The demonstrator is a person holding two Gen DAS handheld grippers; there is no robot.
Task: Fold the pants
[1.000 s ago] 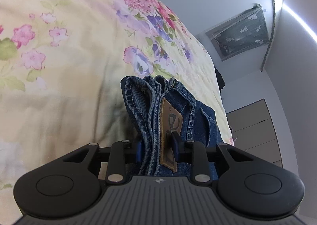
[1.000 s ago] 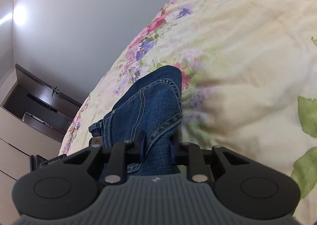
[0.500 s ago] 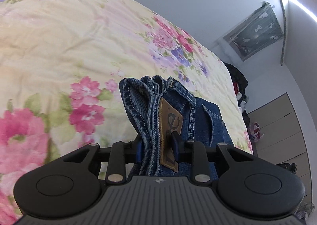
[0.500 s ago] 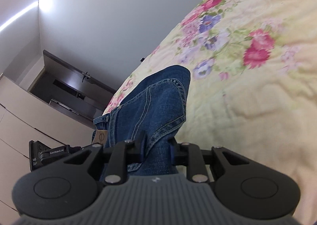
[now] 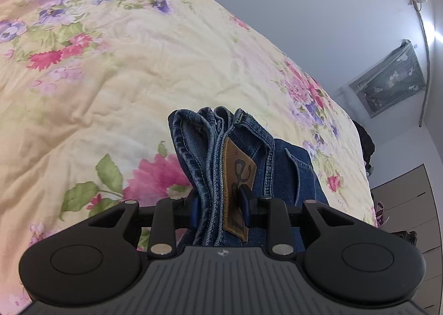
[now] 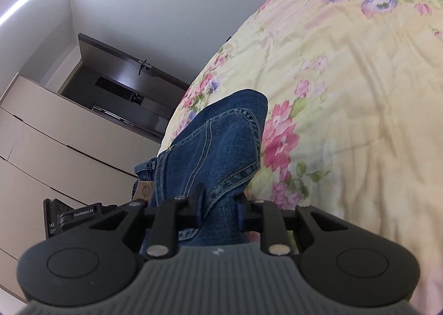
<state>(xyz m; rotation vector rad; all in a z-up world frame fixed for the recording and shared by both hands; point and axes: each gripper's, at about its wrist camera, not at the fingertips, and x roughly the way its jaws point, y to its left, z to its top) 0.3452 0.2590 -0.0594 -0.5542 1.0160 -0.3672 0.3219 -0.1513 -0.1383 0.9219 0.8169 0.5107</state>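
Blue denim pants (image 5: 210,154) are held off a bed. In the left wrist view my left gripper (image 5: 220,205) is shut on several bunched layers of the waistband, right at the brown leather patch (image 5: 237,176). In the right wrist view my right gripper (image 6: 220,208) is shut on a folded denim edge of the pants (image 6: 218,143), which stand up between the fingers. The other gripper's body (image 6: 74,216) shows low at the left there, close beside the same pants. Where the fabric hangs below the grippers is hidden.
A yellow floral quilt (image 5: 110,71) covers the bed (image 6: 346,93) under both grippers. Beige wardrobe doors (image 6: 55,143) and a dark doorway (image 6: 116,85) stand beyond the bed edge. A window with a dark curtain (image 5: 387,79) and dark clothes (image 5: 365,146) lie past the far end.
Both grippers have swept across the quilt and risen a little, carrying the pants along; more room and wall now show. The grips on the denim look unchanged.
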